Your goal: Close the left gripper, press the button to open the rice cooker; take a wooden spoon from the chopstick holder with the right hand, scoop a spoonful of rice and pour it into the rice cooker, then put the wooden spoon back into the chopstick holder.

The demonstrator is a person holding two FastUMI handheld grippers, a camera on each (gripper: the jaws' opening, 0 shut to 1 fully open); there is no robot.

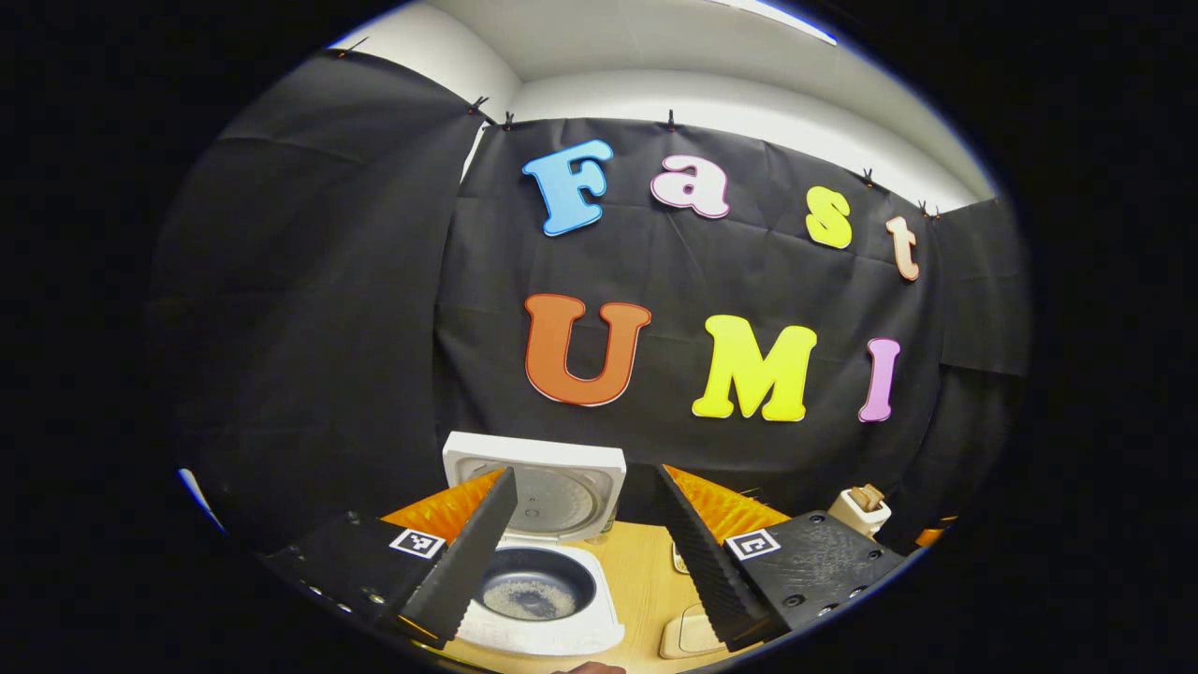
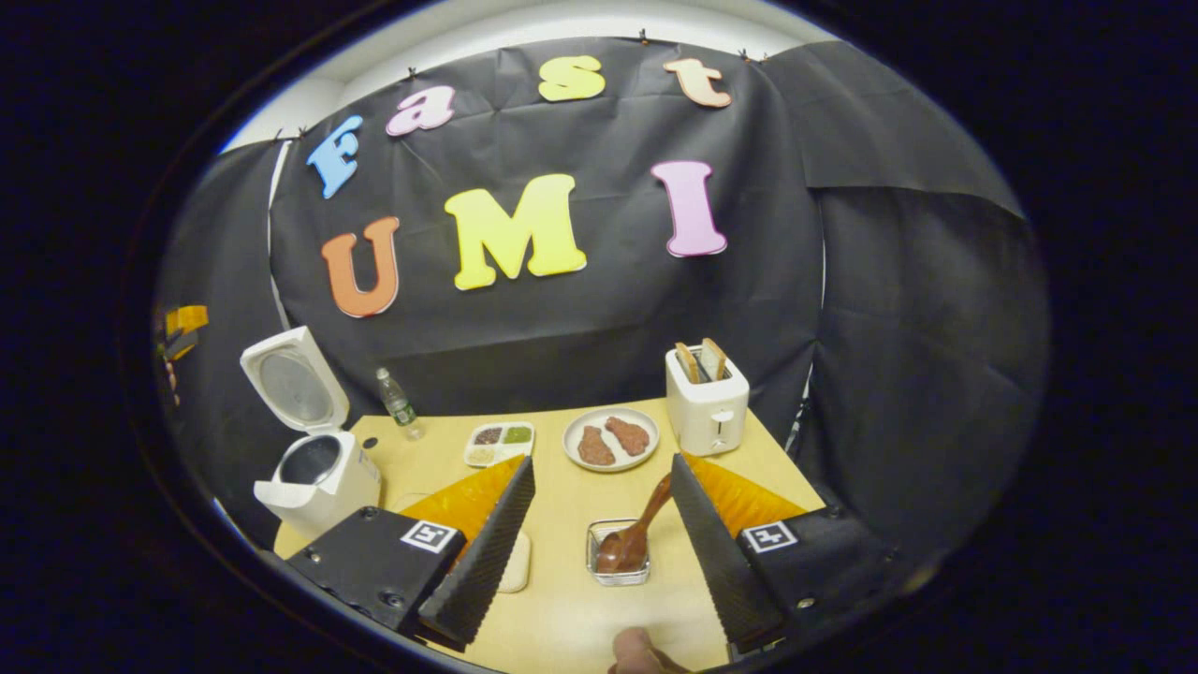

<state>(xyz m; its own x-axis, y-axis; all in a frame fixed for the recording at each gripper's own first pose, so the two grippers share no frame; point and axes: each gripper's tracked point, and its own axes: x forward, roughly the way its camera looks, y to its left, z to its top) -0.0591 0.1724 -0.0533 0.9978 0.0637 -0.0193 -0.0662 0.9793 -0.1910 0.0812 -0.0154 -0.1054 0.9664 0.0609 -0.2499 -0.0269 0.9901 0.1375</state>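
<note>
Spanning both views, the pale wooden counter (image 2: 562, 599) carries everything. Largest item: white rice cooker (image 2: 314, 473) at the counter's left end, lid already swung up, dark inner pot exposed. Left gripper view looks down into that pot (image 1: 533, 585); a pale grainy layer lies at the bottom, probably rice, though the fisheye edge makes this uncertain.

Judged progress: button press done, lid open. The brown wooden spoon (image 2: 636, 534) sits bowl-down in a small clear square container (image 2: 618, 554), handle leaning up and to the right. Whether this is the chopstick holder or the rice dish I cannot tell, so the scoop may be pending or finished.

Left tongs (image 1: 585, 552): jaws wide apart, holding nothing, hovering above the cooker. Right tongs (image 2: 604, 534): jaws likewise spread, empty, spoon lying between them in the picture but untouched.

Also present: white toaster (image 2: 707, 412) with two slices, round plate (image 2: 610, 438) with two brown pieces, divided white tray (image 2: 499, 442), small clear bottle (image 2: 397, 401).

Cut off: a fingertip (image 2: 636, 648) at the bottom edge.
</note>
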